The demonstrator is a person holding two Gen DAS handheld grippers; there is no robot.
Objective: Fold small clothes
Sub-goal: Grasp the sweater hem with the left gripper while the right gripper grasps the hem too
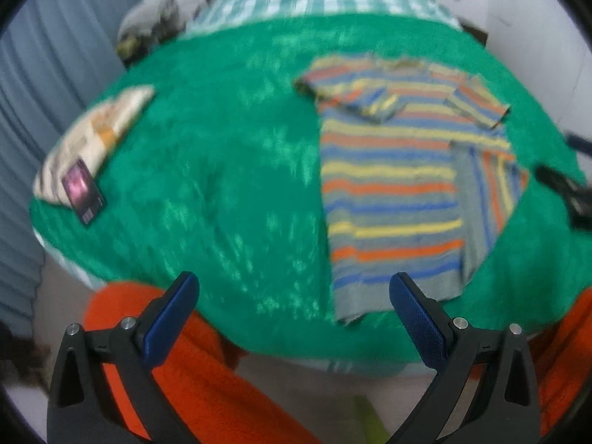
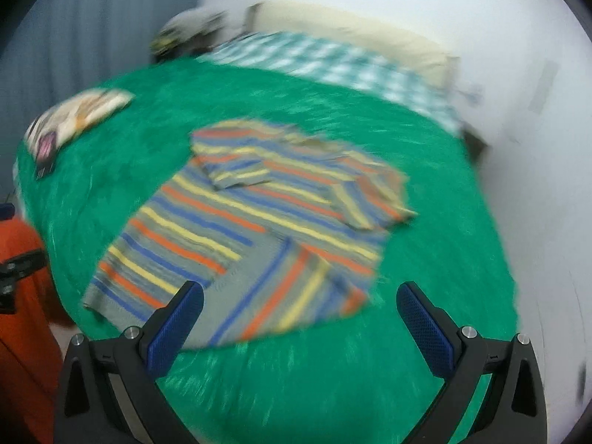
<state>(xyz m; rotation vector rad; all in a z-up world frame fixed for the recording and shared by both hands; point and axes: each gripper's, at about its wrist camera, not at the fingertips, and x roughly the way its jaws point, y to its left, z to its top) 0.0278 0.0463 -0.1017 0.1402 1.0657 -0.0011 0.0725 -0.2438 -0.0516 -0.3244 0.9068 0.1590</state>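
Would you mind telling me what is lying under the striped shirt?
The striped shirt lies flat on the green blanket, which shows all around it. One sleeve and the lower right corner are folded over onto the shirt. Whatever is beneath the blanket is covered.

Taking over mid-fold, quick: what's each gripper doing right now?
Left gripper: open, holding nothing, short of the striped shirt.
Right gripper: open, holding nothing, above the shirt's near edge.

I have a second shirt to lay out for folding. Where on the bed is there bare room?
The widest bare stretch of green blanket lies between the striped shirt and the phone on the pale folded cloth. The checked sheet beyond also looks bare.
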